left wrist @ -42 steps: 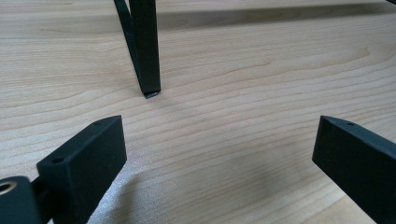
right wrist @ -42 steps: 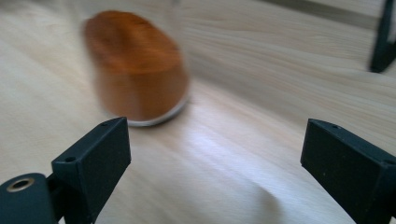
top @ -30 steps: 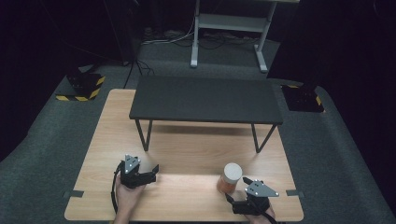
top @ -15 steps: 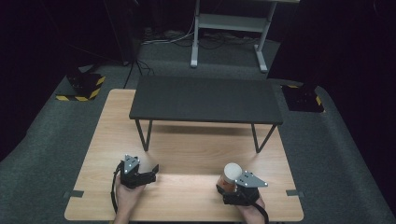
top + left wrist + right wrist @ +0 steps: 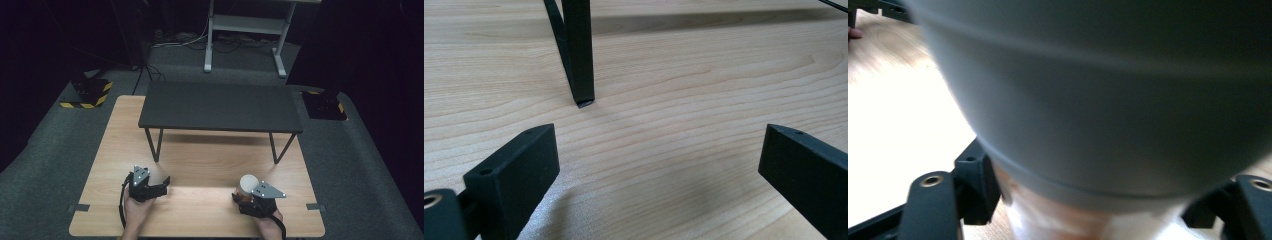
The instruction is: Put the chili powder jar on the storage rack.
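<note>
My right gripper [image 5: 242,196] has just been closing and now pinches the grey-lidded orange paper cup [image 5: 247,186] at the light wooden table's [image 5: 210,165] near right; my left gripper [image 5: 161,183] stands spread wide.

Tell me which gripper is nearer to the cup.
Right. The right gripper has just closed its jaws on the cup, with the cup between them at the table's near right edge. The left gripper rests open, well off to the cup's left.
</note>
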Available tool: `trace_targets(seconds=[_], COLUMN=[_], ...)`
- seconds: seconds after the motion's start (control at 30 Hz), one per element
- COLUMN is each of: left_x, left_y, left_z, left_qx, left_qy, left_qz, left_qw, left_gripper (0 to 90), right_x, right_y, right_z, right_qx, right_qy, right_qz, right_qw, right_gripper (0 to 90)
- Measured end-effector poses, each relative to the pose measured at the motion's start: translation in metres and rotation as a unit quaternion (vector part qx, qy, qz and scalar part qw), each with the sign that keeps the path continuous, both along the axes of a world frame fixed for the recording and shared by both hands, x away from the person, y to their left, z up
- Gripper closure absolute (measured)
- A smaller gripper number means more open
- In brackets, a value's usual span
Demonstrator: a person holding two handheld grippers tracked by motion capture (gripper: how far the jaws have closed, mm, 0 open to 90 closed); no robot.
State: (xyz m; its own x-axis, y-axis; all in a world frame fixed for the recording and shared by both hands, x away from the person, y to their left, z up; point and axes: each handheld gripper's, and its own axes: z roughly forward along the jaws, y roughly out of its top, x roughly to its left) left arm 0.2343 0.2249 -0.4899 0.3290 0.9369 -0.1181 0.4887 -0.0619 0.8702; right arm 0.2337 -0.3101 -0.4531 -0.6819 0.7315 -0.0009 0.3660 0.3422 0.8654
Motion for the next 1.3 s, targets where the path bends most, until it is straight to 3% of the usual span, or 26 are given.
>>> trace_targets(seconds=[0.43,0.8,1.3], left_x=[0.0,0.0,0.0], left_y=[0.0,0.0,0.0], left_z=[0.0,0.0,0.0], left_qx=[0.0,-0.001,-0.001], left_qy=[0.0,0.0,0.0], left_qz=[0.001,0.001,0.001], left_qw=[1.0,1.0,1.0], left_gripper=[3.2,3.3,3.2], right_x=[-0.003,0.0,0.002], right_y=[-0.002,-0.006,-0.012], right_z=[-0.006,-0.002,0.023], right_qx=[0.008,0.013,-0.004], right_qy=[-0.013,-0.001,-0.01], right_qz=[0.0,0.004,0.006], right_qw=[0.9999,0.9999,0.9999], right_gripper=[28.9,29.1,29.2])
